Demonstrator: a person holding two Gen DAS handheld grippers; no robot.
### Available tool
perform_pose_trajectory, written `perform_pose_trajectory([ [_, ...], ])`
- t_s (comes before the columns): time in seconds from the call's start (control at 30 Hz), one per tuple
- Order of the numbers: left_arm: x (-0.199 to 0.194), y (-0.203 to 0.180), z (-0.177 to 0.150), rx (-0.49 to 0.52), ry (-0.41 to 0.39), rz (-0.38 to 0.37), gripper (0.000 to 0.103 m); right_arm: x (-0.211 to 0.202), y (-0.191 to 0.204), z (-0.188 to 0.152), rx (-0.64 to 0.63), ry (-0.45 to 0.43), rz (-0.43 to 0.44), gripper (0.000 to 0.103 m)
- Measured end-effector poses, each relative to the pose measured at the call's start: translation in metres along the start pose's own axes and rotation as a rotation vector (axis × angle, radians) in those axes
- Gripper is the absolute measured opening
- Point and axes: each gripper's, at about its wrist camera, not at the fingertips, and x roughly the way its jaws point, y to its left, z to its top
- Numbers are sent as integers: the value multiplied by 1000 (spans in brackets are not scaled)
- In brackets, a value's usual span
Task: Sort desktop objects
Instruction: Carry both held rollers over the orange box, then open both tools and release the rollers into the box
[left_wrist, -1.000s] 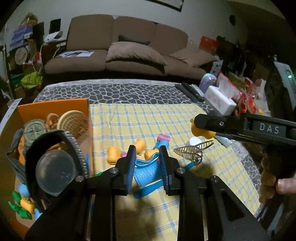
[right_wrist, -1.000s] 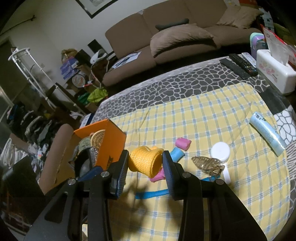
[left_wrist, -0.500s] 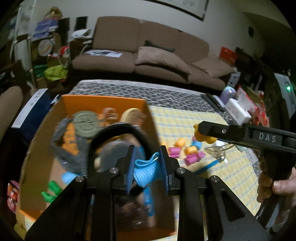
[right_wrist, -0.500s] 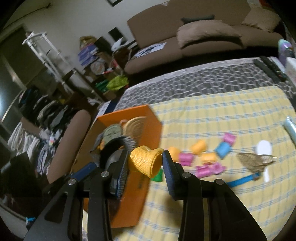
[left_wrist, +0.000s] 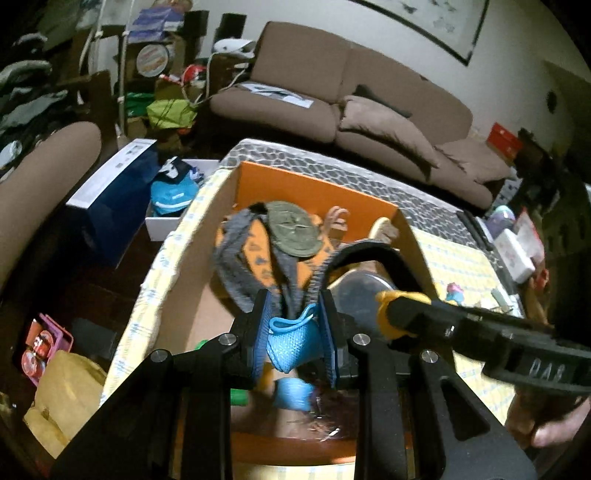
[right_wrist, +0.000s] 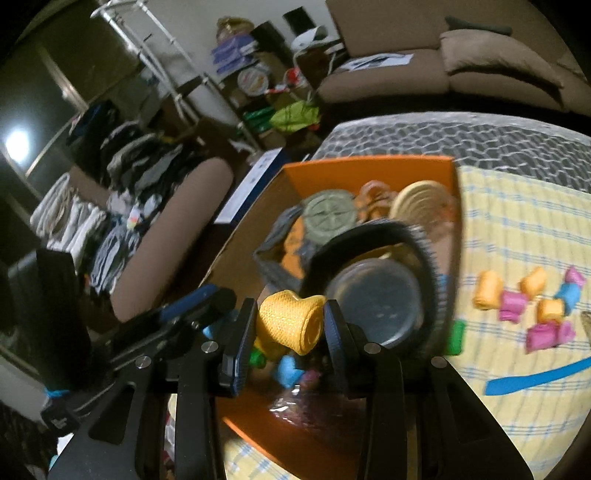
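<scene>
My left gripper (left_wrist: 294, 334) is shut on a blue mesh roll (left_wrist: 291, 341) and hangs over the orange cardboard box (left_wrist: 317, 190). My right gripper (right_wrist: 290, 325) is shut on a yellow mesh roll (right_wrist: 290, 325), also above the orange box (right_wrist: 369, 168). In the left wrist view the right gripper (left_wrist: 391, 314) reaches in from the right, with a little of the yellow roll (left_wrist: 393, 295) showing at its tip. Inside the box lie a round grey-green disc (left_wrist: 293, 232), a grey strap (left_wrist: 236, 254), a black headband (right_wrist: 369, 236) and a clear round lid (right_wrist: 376, 299).
Several orange, pink and blue rolls (right_wrist: 528, 302) and a blue strip (right_wrist: 535, 376) lie on the yellow checked cloth (right_wrist: 517, 206) right of the box. A brown sofa (left_wrist: 332, 99) stands behind. The floor to the left holds a blue and white box (left_wrist: 114, 192) and other clutter.
Both grippers have swung left from over the cloth to above the orange box, each keeping its roll. The loose rolls on the cloth have slid to the right of the views.
</scene>
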Motion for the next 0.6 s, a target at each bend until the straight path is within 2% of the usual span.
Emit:
perform_pose_trajectory([
  [0.3,-1,24,0,-9,13,50,23,30,21,-7,-35,45,8,37],
  [0.6,-1,32,-1,5,38,58,23,53,26,-12,-72,83,-47,37],
])
